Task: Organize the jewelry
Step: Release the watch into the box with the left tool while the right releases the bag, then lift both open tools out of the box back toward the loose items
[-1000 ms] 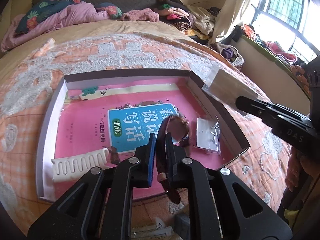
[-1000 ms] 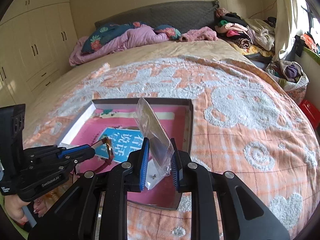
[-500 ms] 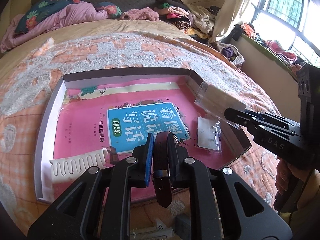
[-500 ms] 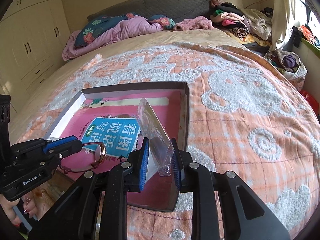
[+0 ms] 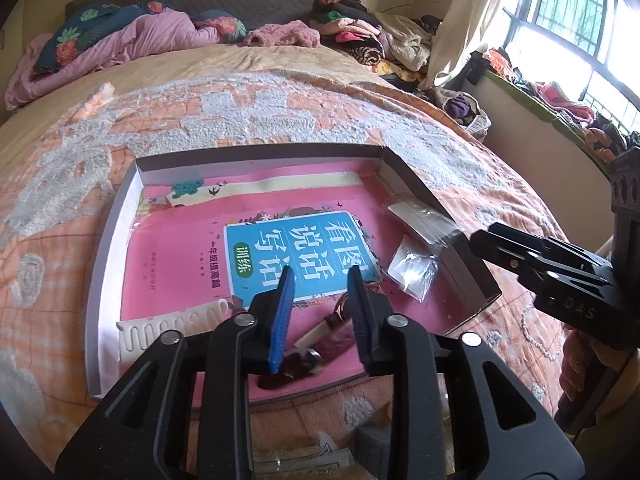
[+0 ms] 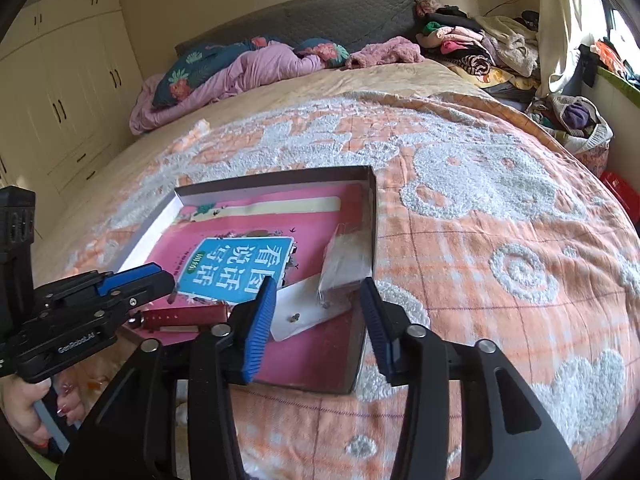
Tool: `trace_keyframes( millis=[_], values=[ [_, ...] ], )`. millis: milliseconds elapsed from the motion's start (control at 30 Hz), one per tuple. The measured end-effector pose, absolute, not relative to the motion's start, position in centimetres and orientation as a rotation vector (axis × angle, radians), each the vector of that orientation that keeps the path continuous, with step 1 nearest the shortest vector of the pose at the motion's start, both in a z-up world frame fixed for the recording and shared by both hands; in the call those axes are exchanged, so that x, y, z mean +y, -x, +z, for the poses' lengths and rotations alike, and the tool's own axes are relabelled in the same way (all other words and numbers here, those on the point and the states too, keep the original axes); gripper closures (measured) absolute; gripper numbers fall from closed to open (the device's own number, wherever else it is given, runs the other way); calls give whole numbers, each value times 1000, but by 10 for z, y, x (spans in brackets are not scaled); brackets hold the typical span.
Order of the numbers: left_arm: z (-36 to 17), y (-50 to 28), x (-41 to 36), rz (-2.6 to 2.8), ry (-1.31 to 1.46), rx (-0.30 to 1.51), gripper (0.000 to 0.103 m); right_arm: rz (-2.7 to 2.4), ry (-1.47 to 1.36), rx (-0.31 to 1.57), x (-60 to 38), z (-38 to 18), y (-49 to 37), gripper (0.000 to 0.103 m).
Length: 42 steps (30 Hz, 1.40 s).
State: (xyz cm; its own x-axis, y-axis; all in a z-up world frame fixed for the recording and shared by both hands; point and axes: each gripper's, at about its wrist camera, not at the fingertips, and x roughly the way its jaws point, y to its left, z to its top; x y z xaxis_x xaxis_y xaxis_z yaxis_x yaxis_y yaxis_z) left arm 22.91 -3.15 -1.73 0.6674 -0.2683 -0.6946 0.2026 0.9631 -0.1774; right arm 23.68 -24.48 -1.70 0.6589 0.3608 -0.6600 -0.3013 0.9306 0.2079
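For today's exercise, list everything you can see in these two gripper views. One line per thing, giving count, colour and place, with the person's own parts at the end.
Box: one, shallow, white inside, on the bedspread.
Book: one, pink with a blue title panel, flat in the box.
Watch: one, dark red strap, in the box near its front edge.
Clear bags: two, transparent, by the box's right wall.
Comb: one, white, front left of the box.
Bedspread: one, orange and white, covering the bed.
Clothes pile: one, mixed colours, far right of the bed.
Wardrobe: one, cream, left wall.
Left gripper: black, blue pad, open above the watch.
Right gripper: black, blue pads, open over the bags.
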Motion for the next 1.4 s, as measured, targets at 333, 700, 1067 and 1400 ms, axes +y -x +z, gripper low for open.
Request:
trace_keyframes(
  millis=[333, 700, 1067, 1400],
  values=[
    [1, -220, -27, -241, 81, 762, 40, 374, -113, 702, -254, 3, -217, 26],
    [23, -204, -21, -195, 70, 713, 10, 359, -133, 656, -262, 16, -199, 11],
    [34, -186, -17, -201, 74, 682, 10, 376, -129, 614, -268, 34, -177, 11],
    [45, -169, -11, -191, 89, 652, 10, 400, -107, 597, -266, 42, -159, 11]
  ],
)
